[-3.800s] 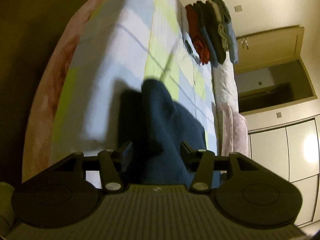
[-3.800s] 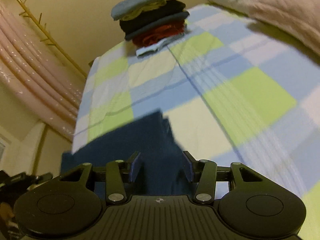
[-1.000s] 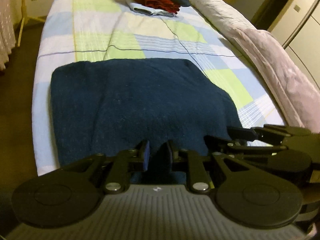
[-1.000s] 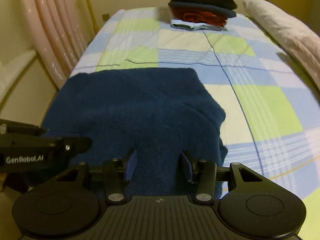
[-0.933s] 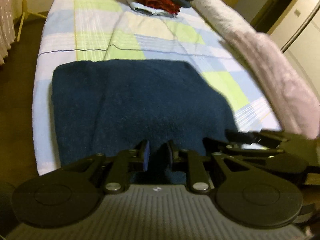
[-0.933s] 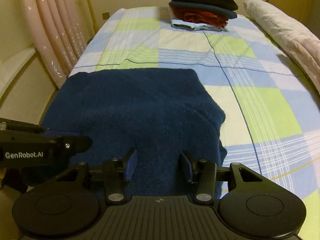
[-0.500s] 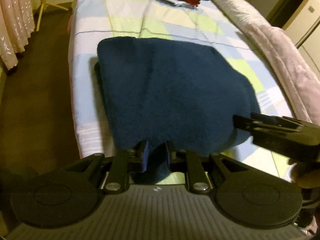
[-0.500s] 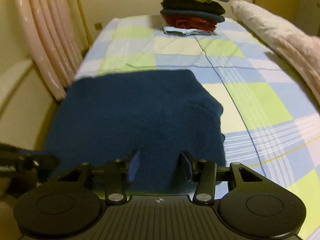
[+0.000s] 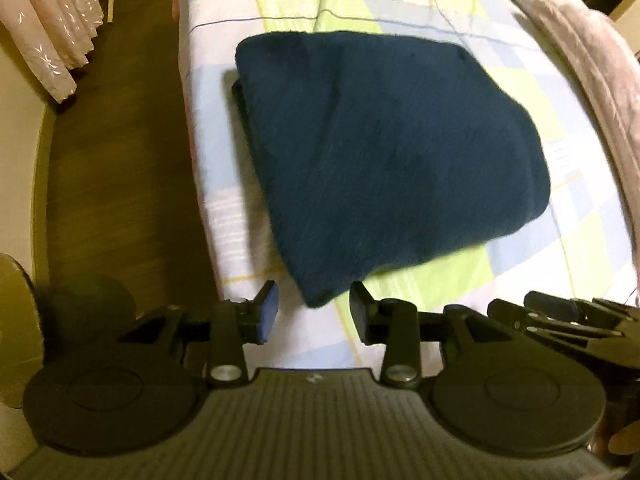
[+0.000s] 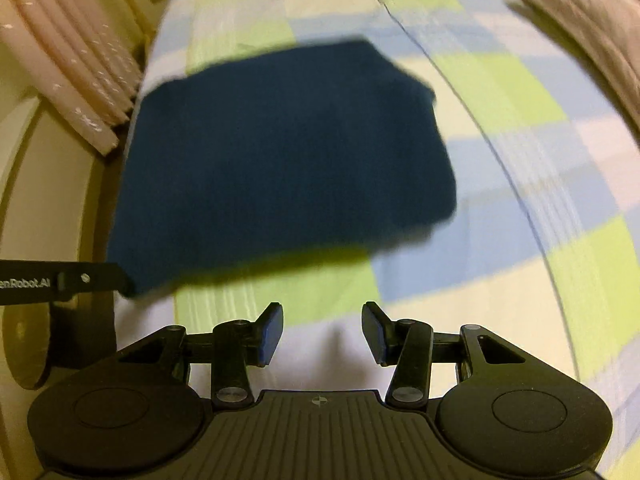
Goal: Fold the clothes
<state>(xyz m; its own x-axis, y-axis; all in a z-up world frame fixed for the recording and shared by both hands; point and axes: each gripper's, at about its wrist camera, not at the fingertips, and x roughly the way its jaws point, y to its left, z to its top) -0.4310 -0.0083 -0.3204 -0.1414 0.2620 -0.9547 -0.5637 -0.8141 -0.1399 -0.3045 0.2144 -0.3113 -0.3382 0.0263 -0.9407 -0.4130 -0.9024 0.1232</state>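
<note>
Left wrist view: the left gripper [image 9: 314, 312] is spread and holds nothing — the near corner of the folded dark blue garment [image 9: 392, 160] lies just beyond its fingertips, on the checked bed [image 9: 520, 264]. A pink curtain [image 9: 48, 28] hangs at the far left.

Right wrist view: the right gripper [image 10: 322, 332] is also spread and empty, over bare sheet; the garment lies near, ahead of it — the picture is blurred.
</note>
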